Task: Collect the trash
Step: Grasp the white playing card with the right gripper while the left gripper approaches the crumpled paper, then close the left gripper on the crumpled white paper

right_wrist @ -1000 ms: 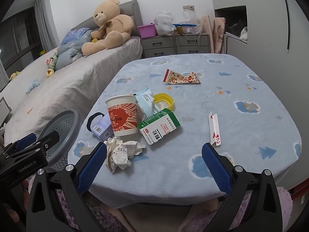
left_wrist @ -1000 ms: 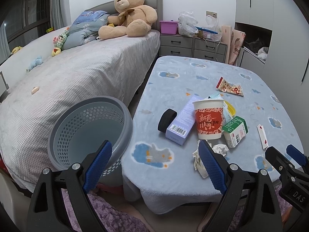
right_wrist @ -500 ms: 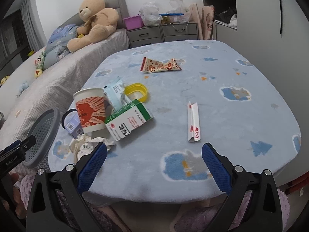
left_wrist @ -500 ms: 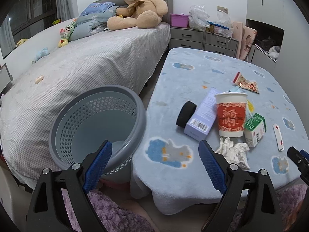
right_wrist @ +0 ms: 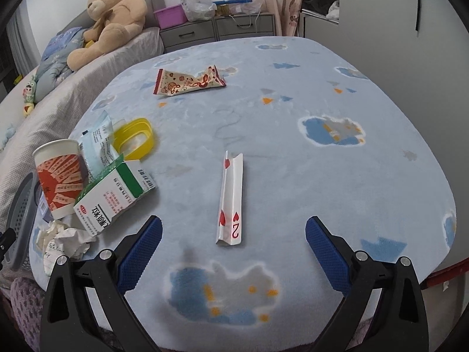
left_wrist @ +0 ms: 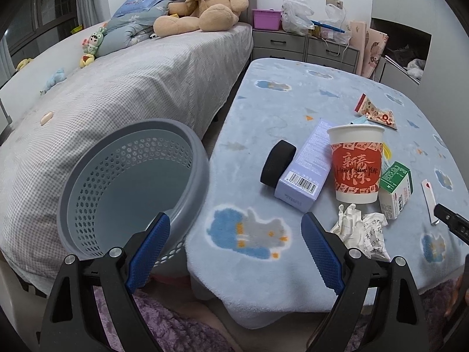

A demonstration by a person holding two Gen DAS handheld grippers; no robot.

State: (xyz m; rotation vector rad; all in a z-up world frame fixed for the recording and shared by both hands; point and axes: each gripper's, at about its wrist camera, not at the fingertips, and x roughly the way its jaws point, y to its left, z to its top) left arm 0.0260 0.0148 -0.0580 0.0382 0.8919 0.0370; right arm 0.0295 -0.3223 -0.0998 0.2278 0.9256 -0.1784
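That folded two-of-hearts playing card (right_wrist: 231,202) lies flat on the blue fleece tablecloth (right_wrist: 322,176), right ahead of your right gripper (right_wrist: 233,245). Both grippers gape empty, the left gripper (left_wrist: 236,243) too. It's featherlight, slick and springy, so pinch across its raised crease.

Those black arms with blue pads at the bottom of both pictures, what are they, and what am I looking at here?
They are hand-held grippers, one per hand, each with a wide-angle camera looking along its two fingers. One picture comes from the left gripper, the other from the right gripper. Both are open and hold nothing.

On the table under the light blue fleece cover lies rubbish: a red and white paper cup, a green and white carton, a lavender box, crumpled white paper, a folded playing card, a printed snack wrapper and a yellow plastic lid. The grey perforated plastic basket stands beside the table, empty as far as one can see.
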